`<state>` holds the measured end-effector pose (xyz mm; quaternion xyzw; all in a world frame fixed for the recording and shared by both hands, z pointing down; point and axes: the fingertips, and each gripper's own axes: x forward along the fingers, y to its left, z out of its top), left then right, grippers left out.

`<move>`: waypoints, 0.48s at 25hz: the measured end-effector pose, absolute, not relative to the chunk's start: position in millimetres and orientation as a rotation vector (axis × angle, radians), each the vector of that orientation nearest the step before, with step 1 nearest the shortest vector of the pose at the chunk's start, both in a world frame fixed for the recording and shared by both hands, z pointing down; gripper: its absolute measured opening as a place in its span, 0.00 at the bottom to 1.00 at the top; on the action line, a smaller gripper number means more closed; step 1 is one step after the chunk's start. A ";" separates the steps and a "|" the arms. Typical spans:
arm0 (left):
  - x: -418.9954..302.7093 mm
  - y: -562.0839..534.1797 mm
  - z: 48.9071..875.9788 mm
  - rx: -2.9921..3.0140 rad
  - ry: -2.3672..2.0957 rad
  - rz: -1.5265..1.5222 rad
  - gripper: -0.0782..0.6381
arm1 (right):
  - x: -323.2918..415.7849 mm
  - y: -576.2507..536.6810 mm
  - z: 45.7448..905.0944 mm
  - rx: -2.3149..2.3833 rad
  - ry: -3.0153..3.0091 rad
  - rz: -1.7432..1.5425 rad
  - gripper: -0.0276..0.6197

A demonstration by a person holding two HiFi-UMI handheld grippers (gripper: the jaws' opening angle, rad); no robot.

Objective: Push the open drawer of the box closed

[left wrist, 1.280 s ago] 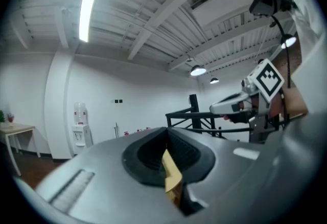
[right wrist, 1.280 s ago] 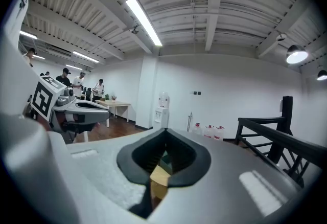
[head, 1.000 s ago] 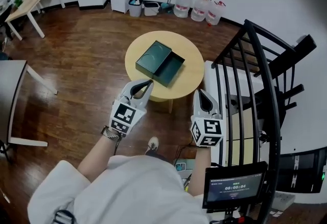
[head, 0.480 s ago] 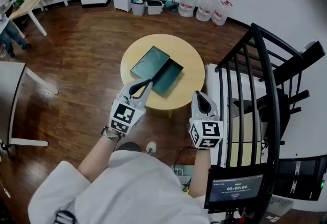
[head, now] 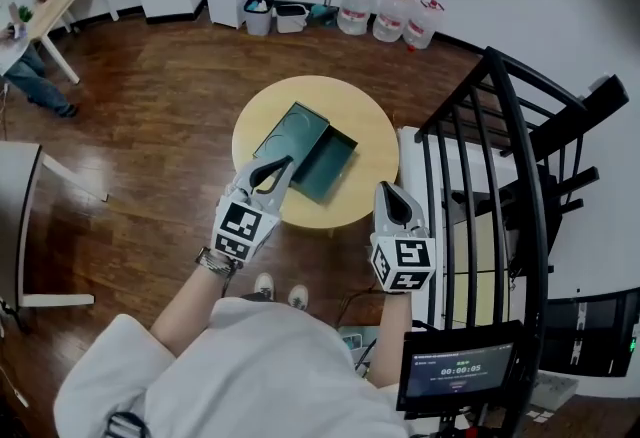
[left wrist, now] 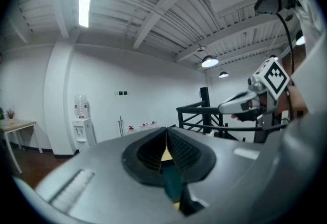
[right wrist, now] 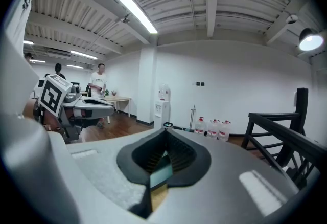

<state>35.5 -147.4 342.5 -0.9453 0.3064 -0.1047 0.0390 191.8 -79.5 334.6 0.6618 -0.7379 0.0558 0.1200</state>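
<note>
Left gripper (head: 288, 164) and right gripper (head: 388, 189) both pinched together, empty. The open drawer (head: 327, 164) sits just past my left fingertips, box (head: 288, 131) beyond. Looks light, stiff, liable to slide, so I'd press its front wall squarely.

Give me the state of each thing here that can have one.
drawer: open, slid out of its box
box: flat on the round table
left tongs: shut, nothing held
right tongs: shut, nothing held
screen: switched on
</note>
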 end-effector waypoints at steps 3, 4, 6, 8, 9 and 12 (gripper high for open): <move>27.9 -157.3 347.2 -2.920 0.957 -0.347 0.21 | 187.2 -83.9 342.8 1.898 -2.153 0.217 0.05; 24.7 -161.1 350.0 -2.924 0.964 -0.349 0.21 | 186.0 -85.5 347.9 1.889 -2.156 0.239 0.05; 17.5 -169.6 358.5 -2.930 0.974 -0.358 0.22 | 182.6 -88.7 360.9 1.855 -2.156 0.270 0.09; 8.4 -178.7 368.2 -2.938 0.977 -0.378 0.24 | 177.6 -91.7 373.6 1.814 -2.130 0.269 0.14; 3.2 -183.2 372.5 -2.941 0.977 -0.388 0.24 | 174.7 -93.1 378.4 1.798 -2.114 0.261 0.14; -9.8 -197.7 386.4 -2.946 0.988 -0.425 0.26 | 167.9 -98.2 391.6 1.766 -2.094 0.274 0.17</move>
